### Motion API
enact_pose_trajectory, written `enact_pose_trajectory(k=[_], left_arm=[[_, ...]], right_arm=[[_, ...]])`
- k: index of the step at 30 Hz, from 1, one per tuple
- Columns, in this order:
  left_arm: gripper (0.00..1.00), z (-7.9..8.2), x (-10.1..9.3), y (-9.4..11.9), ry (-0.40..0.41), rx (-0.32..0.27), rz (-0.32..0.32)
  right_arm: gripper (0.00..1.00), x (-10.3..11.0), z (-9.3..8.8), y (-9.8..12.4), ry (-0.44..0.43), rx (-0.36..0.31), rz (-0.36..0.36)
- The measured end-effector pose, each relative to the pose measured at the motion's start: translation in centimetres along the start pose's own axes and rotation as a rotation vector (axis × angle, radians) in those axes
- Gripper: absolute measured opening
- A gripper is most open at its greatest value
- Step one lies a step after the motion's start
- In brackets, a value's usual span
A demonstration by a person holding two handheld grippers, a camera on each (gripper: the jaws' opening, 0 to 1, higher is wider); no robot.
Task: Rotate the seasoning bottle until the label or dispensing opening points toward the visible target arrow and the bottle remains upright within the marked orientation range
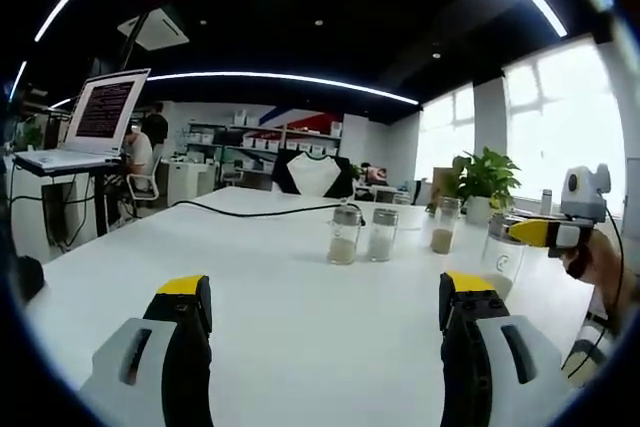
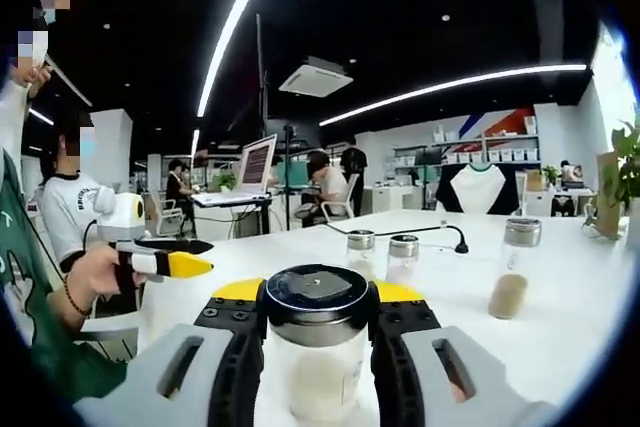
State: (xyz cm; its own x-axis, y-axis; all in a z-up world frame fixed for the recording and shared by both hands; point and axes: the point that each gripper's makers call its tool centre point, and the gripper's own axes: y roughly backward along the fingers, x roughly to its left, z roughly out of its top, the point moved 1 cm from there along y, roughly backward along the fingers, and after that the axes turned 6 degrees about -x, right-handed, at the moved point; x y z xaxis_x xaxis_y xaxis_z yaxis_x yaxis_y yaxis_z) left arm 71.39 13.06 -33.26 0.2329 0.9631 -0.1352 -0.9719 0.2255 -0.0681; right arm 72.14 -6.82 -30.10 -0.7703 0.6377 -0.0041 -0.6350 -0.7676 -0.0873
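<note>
The left gripper [image 1: 325, 317] hovers over bare worktop [image 1: 260, 287] with its jaws wide apart and nothing between them, likely kept free to steady or assist. Ahead of it stand two shakers [image 1: 361, 235] side by side, then a third jar [image 1: 444, 227] further right, well apart from the pair. At the right edge the right gripper [image 1: 535, 232], held in a hand [image 1: 600, 267], meets the bottle [image 1: 503, 252]. In the right gripper view the right gripper [image 2: 318, 332] has its jaws closed against the bottle [image 2: 318, 347] just under its dark cap, and the bottle stands upright, a hold that suits turning it about its own axis. No target arrow or label can be made out. The shakers [image 2: 382, 252] and jar [image 2: 513, 277] stand well clear, so nothing crowds the turn; the black cable [image 2: 400, 231] lies beyond them.
</note>
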Motion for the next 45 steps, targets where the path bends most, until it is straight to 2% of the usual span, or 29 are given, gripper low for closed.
enact_pose_trajectory(k=[2,8,15,22,31,40,41,42,43,45], left_arm=[[1.00,-0.1,0.0,0.0,0.002,0.004,0.001],[1.00,-0.2,-0.2,0.0,0.004,0.002,-0.001],[1.00,-0.4,-0.3,-0.1,0.011,0.010,-0.007],[1.00,-0.1,0.0,0.1,0.015,0.001,-0.002],[1.00,0.2,0.7,0.2,0.017,-0.005,0.015],[1.00,0.1,0.7,0.2,0.019,-0.004,0.012],[1.00,0.1,0.6,0.2,0.020,-0.003,0.012],[1.00,0.0,0.6,0.2,0.019,-0.003,0.012],[1.00,0.0,0.6,0.1,0.018,-0.002,0.012],[1.00,-0.1,0.7,0.1,0.021,0.000,0.012]], right_arm=[[0.38,0.0,-0.1,0.1,-0.003,-0.023,-0.043],[0.38,-0.2,-0.1,-0.1,0.010,-0.030,-0.117],[0.38,-0.6,-0.1,-0.1,0.021,-0.008,-0.194],[0.38,-0.8,-0.2,-0.4,0.025,0.014,-0.258],[0.38,-0.9,-0.3,-0.6,0.027,0.013,-0.367],[0.39,-1.0,-0.4,-0.6,0.010,0.014,-0.385],[0.39,-1.0,-0.5,-0.6,0.003,0.022,-0.387],[0.39,-1.0,-0.6,-0.6,0.037,0.050,-0.381],[0.44,-1.0,-0.4,-0.7,0.041,0.047,-0.380],[0.66,-1.3,0.0,-0.6,0.011,0.027,-0.382]])
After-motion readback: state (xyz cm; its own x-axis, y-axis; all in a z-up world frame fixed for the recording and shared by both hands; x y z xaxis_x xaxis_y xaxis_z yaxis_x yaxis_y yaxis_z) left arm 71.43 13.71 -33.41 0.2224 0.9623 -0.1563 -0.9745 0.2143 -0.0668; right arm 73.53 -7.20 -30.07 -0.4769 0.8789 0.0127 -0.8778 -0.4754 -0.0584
